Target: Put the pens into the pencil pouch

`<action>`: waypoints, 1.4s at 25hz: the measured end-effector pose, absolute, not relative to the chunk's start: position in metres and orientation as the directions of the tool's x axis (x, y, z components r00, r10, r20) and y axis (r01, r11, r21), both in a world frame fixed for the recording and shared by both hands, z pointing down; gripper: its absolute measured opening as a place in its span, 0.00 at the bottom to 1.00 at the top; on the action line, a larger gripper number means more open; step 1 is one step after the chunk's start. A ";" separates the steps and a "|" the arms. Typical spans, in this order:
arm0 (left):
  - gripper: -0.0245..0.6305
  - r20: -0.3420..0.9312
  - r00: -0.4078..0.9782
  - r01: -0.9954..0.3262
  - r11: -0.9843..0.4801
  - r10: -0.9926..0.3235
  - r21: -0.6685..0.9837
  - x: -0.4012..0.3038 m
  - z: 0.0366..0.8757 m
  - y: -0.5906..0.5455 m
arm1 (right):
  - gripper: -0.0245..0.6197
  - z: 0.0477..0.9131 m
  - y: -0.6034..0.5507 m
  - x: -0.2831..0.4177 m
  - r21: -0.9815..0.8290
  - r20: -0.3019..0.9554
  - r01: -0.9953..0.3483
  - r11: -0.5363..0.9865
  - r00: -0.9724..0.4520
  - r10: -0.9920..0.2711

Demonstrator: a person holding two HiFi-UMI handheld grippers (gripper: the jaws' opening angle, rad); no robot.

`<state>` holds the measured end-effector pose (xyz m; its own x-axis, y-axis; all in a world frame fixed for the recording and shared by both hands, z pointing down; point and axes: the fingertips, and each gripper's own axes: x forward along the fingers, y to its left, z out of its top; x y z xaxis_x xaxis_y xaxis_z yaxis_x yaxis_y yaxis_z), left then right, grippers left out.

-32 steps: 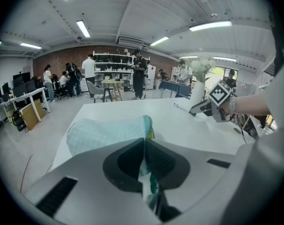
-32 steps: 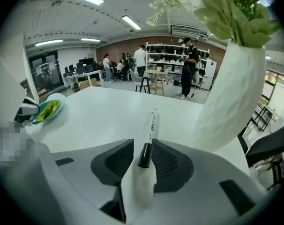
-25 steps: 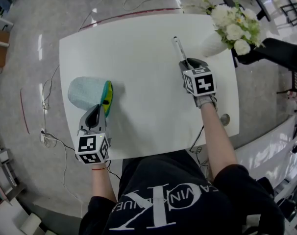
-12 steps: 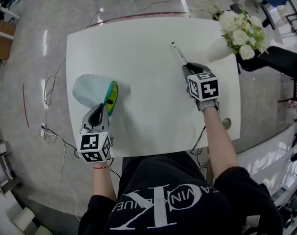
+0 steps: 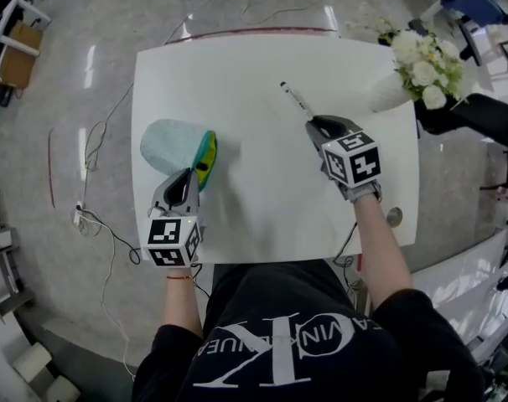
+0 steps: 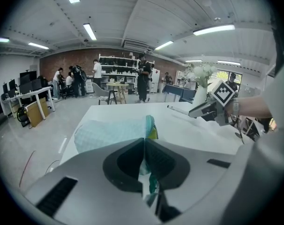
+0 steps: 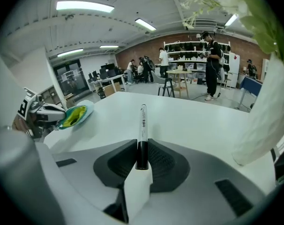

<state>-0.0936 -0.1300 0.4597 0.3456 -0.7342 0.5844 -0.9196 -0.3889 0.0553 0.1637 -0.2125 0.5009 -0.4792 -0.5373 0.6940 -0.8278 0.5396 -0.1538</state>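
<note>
Pen (image 7: 142, 125) clamped, right hand-held gripper (image 7: 142, 149)

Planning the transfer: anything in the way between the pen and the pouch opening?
Nothing visible. Only bare table lies between the pen and the pouch; the left gripper pinches the pouch's rim from the near side.

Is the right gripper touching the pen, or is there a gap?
Touching. The right gripper view shows it: the right gripper has just been closing its jaws, and they press both sides of the pen at its black end, no gap.
</note>
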 end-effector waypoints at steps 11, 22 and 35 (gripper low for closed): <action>0.05 0.579 0.349 -0.919 -0.390 -0.737 0.058 -0.104 0.454 -0.135 | 0.16 0.479 -0.173 0.078 -0.189 0.681 -0.662 0.725 -0.621 -0.390; 0.05 0.582 0.348 -0.922 -0.381 -0.735 0.070 -0.111 0.459 -0.138 | 0.16 0.466 -0.135 0.020 -0.239 0.664 -0.496 0.835 -0.710 -0.232; 0.05 0.588 0.336 -0.927 -0.369 -0.735 0.069 -0.119 0.461 -0.134 | 0.16 0.482 -0.109 -0.009 -0.278 0.700 -0.425 0.861 -0.704 -0.121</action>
<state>-0.1194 -0.1344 0.4611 0.3363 -0.7354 0.5883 -0.9270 -0.3686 0.0691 -0.0093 -0.1086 0.4820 -0.7036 -0.1208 0.7003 -0.4248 0.8615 -0.2782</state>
